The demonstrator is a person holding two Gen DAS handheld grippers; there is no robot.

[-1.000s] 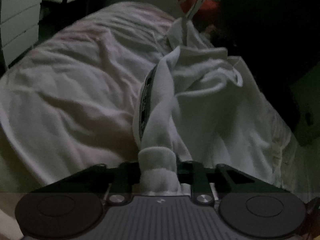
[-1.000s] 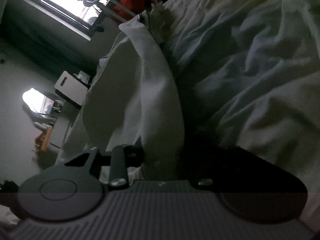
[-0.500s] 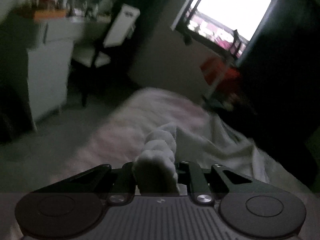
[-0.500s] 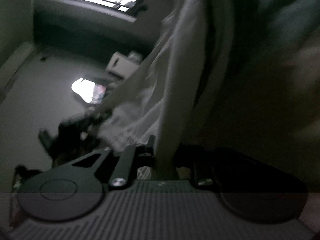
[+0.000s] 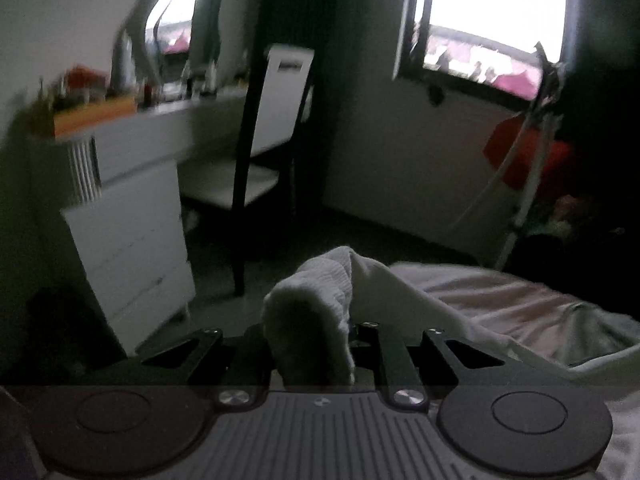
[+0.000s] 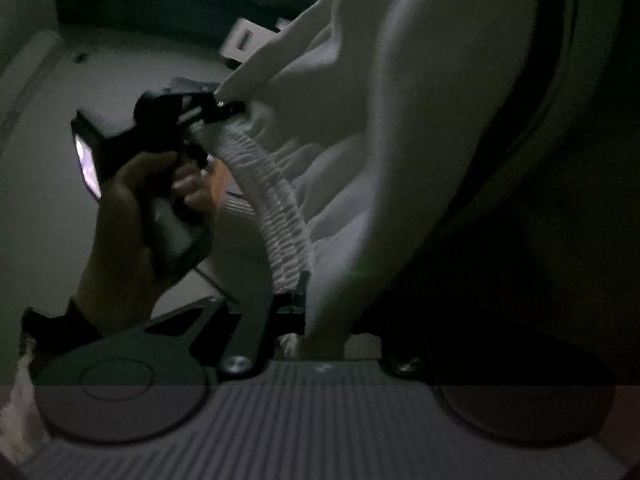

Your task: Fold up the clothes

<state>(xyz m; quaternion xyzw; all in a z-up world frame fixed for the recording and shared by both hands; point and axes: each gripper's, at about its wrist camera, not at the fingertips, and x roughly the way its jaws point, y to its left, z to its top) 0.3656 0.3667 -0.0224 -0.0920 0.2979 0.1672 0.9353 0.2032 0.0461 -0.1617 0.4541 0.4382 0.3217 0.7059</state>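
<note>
A white garment with a ribbed hem [image 6: 280,208] hangs in the air between both grippers. My left gripper [image 5: 310,344] is shut on a bunched ribbed corner of the white garment [image 5: 316,300]. It also shows in the right wrist view [image 6: 224,114], held by a hand, pinching the far end of the hem. My right gripper [image 6: 316,320] is shut on the near end of the hem; the cloth [image 6: 420,120] fills the upper right of that view and hides the right finger.
The bed with a pale sheet [image 5: 520,304] lies below at the right. A white drawer unit [image 5: 128,248], a chair [image 5: 260,152] and a window [image 5: 488,20] stand beyond. A drying rack with red cloth [image 5: 528,152] is at the right.
Both grippers have lifted the garment up off the bed. The left view swung from the bed to the room. The right view now shows the left gripper and the stretched hem.
</note>
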